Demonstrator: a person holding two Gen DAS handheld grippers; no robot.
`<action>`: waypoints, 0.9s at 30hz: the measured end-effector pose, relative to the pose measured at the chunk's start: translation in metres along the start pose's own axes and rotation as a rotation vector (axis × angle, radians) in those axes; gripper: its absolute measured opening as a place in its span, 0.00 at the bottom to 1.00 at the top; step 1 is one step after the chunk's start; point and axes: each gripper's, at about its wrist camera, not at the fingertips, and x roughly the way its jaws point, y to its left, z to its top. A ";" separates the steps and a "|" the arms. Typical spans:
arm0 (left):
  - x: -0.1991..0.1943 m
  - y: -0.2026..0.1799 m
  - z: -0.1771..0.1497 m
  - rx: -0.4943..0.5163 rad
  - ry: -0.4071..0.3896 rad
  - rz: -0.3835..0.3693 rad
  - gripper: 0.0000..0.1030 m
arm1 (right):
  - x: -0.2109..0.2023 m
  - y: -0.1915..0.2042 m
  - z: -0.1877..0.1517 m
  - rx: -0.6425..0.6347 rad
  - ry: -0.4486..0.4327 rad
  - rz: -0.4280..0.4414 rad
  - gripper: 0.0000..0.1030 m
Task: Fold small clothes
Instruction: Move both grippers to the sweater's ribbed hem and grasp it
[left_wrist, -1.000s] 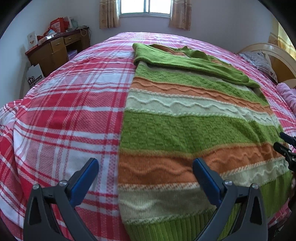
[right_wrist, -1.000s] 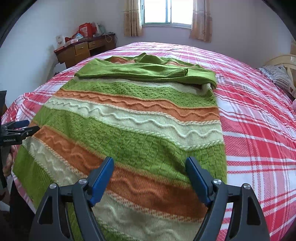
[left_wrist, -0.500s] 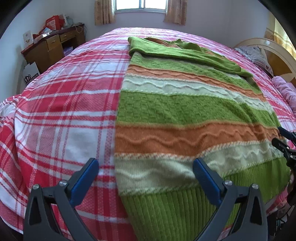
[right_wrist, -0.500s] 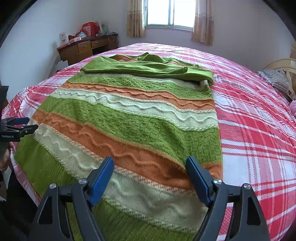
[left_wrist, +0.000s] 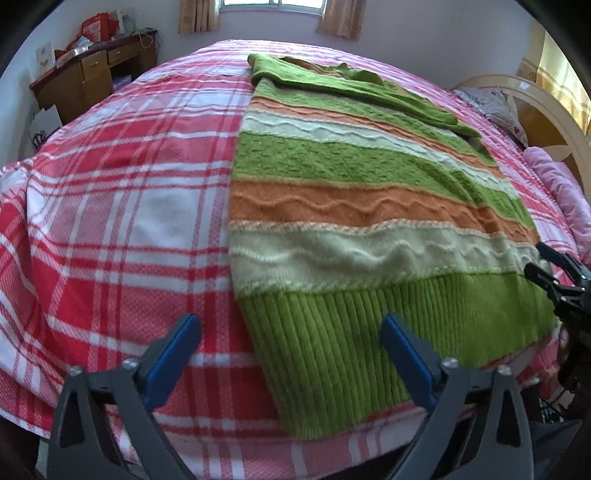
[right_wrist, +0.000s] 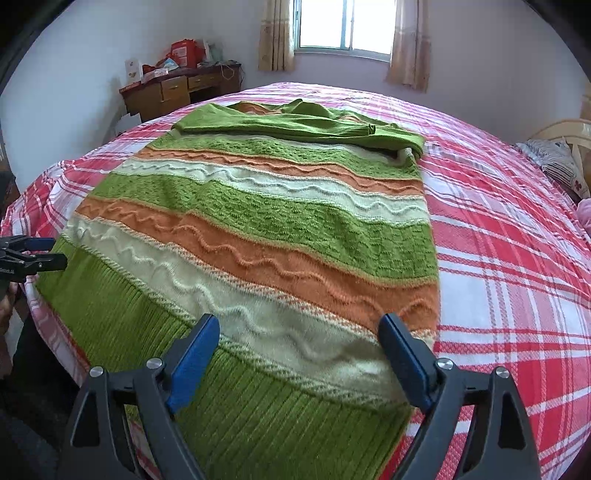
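Sweater (left_wrist: 354, 206) lies flat on the bed (left_wrist: 122, 206), striped green, orange and cream, its sleeves folded across the far end by the collar. Its ribbed green hem (left_wrist: 369, 332) hangs at the near edge of the bed, right ahead of my fingers.

My left gripper (left_wrist: 290, 352) is spread wide and holds nothing. Its left finger (left_wrist: 173, 358) hovers over bare plaid bedding, just outside the sweater's left edge; its right finger (left_wrist: 406, 362) sits over the ribbed hem. The hem's left corner falls between the two.

My right gripper (right_wrist: 297, 352) is also spread wide and empty. Both its fingers (right_wrist: 192, 358) hang above the hem band, with the sweater's right edge just beyond the right finger. I cannot tell whether either pair touches the knit.

From the left camera, my right gripper shows at the far right, beside the hem's right corner. From the right camera, my left gripper (right_wrist: 35, 253) shows at the far left, beside the other corner.

Beyond the sweater stand a desk (right_wrist: 177, 90) and a window (right_wrist: 343, 26).
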 end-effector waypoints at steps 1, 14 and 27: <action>-0.003 0.003 -0.002 -0.013 0.000 -0.023 0.90 | -0.001 0.000 0.000 0.002 0.005 -0.001 0.86; -0.013 0.012 -0.015 -0.088 -0.002 -0.161 0.43 | -0.048 -0.030 -0.025 0.125 -0.010 -0.005 0.86; -0.012 0.020 -0.014 -0.104 -0.019 -0.252 0.10 | -0.060 -0.057 -0.057 0.235 0.027 0.030 0.76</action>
